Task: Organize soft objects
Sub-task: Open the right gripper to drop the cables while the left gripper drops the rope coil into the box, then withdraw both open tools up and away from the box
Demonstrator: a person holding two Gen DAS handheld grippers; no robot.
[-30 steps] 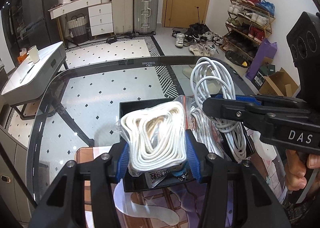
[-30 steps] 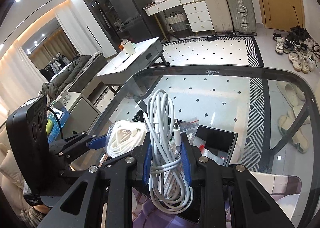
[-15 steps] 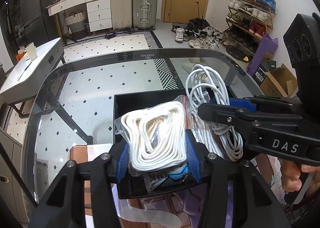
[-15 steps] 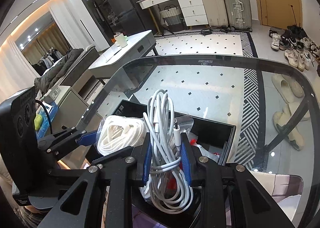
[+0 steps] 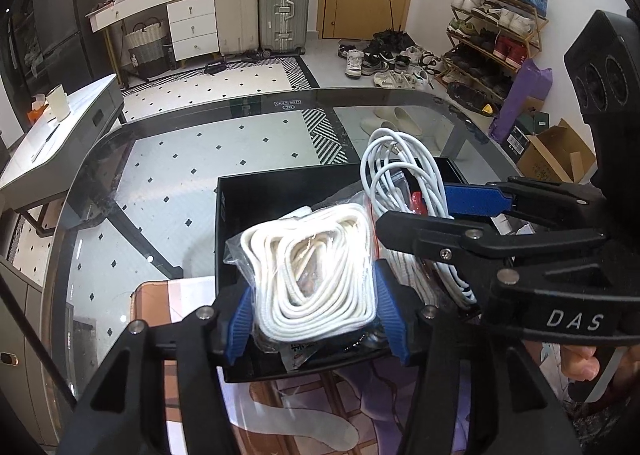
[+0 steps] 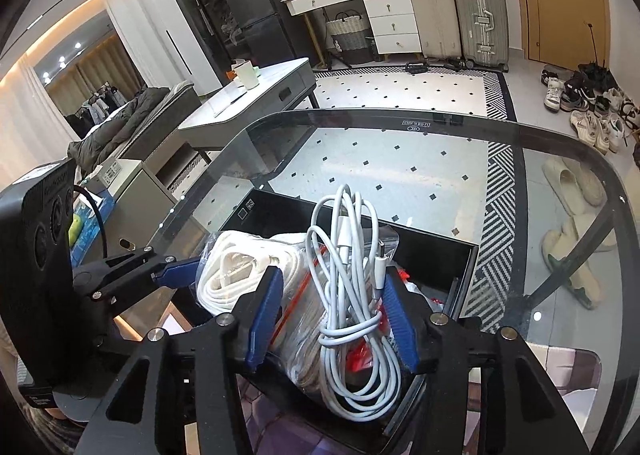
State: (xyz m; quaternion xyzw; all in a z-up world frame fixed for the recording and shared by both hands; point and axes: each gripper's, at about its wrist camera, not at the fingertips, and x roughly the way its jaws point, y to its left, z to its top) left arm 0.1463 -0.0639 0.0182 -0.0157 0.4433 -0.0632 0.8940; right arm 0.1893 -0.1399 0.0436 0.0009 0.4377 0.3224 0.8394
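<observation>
Our left tongs (image 5: 316, 317) clamp the bagged white rope (image 5: 316, 275) over the black box (image 5: 280, 195). Our right tongs (image 6: 334, 315) stand apart around the white cable bundle (image 6: 352, 295).

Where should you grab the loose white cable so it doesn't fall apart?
Grip the white cable at its wrapped waist, where a few turns cinch the loops into one thin bundle. Come from above, jaws either side of that waist; the right gripper already straddles it over the black box. The floppy end loops would slip.
</observation>
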